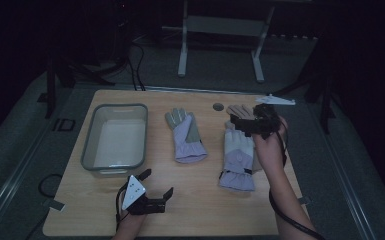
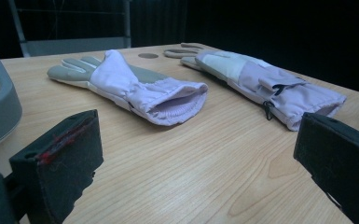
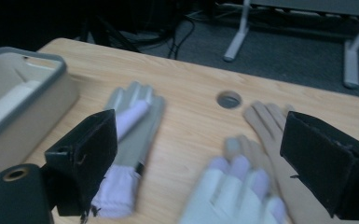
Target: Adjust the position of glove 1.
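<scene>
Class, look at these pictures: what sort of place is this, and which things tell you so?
Probably a dim lab or recording room: a bare wooden table, a metal stand on grey carpet behind it, and trailing floor cables.

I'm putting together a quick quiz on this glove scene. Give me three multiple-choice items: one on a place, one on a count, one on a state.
1. Where is the grey bin on the table?
A. left side B. right side C. centre

2. How many gloves lie on the table?
A. one B. two C. four

3. How is the left gripper?
A. shut on a glove B. open, empty C. inside the bin

Answers:
1 A, the bin stands left of the left glove.
2 B, that one and the right glove.
3 B, its jaws stand wide apart over bare wood.
</scene>
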Action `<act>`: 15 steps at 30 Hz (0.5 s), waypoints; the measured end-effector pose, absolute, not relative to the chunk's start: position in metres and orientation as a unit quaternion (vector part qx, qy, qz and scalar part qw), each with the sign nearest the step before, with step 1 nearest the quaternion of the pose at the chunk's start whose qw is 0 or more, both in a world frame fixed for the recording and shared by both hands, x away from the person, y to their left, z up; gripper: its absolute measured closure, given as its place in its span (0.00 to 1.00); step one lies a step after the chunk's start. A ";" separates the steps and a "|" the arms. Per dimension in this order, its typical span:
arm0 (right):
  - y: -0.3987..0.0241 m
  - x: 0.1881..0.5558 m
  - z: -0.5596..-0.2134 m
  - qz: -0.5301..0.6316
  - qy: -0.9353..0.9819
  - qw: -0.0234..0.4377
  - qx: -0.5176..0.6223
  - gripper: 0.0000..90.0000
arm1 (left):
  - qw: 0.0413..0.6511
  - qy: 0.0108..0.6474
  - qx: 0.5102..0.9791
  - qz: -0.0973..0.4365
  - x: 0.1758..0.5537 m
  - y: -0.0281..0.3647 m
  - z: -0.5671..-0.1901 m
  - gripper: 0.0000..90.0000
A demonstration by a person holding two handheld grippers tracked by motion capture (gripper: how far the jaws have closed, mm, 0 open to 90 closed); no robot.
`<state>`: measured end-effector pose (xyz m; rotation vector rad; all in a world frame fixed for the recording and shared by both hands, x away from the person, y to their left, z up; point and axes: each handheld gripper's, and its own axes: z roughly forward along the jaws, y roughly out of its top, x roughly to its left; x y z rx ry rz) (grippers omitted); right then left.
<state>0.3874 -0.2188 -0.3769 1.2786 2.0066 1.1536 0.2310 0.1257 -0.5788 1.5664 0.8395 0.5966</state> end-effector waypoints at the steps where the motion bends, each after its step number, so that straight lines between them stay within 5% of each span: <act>1: -0.211 0.390 -0.377 0.422 0.741 0.244 0.461 0.12 | 0.591 0.361 0.674 0.257 0.231 0.126 -0.579 0.02; 15: -0.136 0.419 -0.396 0.426 0.772 0.189 0.432 0.12 | 0.593 0.359 0.674 0.255 0.231 0.126 -0.579 0.02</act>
